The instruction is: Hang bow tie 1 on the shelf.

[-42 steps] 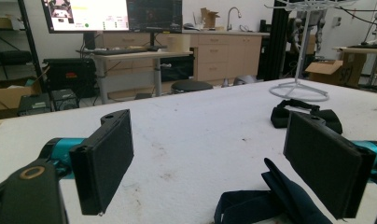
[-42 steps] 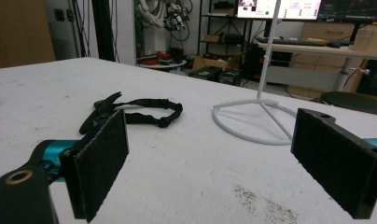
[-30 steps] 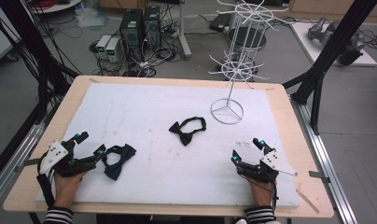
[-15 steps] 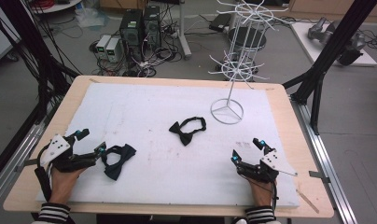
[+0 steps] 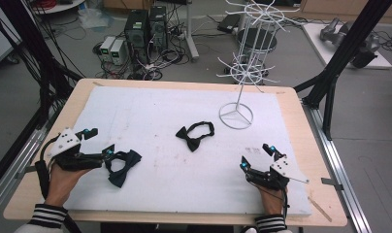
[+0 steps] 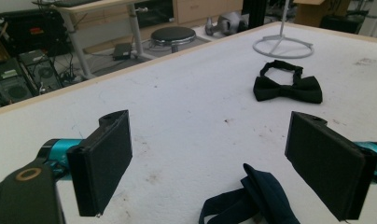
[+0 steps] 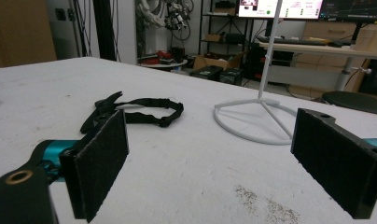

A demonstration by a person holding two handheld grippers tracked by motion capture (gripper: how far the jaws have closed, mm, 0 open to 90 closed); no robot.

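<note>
White padding covers the counter [image 5: 150, 104], wood showing along its rim. Two bow ties, counted in the high view. Dark navy bow tie [image 5: 122, 166] lies at the near left, just beside the left gripper [image 5: 98, 143] tips; whether jaw and cloth touch, cannot tell from above. Black bow tie [image 5: 195, 135] lies mid-counter with its neck strap looped behind it, well apart from both grippers.

Left gripper view: jaws wide apart, nothing between the pads; a folded wing and strap of the navy tie sit low between them on the padding, closer to the right-hand jaw. Farther off, the black tie shows flat and face-on, knot and both wings clear.

Right gripper [image 5: 257, 155] rests at the near right, a hand [image 5: 274, 204] behind it. Right gripper view: jaws likewise wide apart and empty; black tie seen edge-on, strap buckle visible, partly hidden by the left-hand jaw.

One white wire rack [image 5: 242, 73] stands far right; the high view gives its hooked tiers, the gripper views just pole and ring base.
</note>
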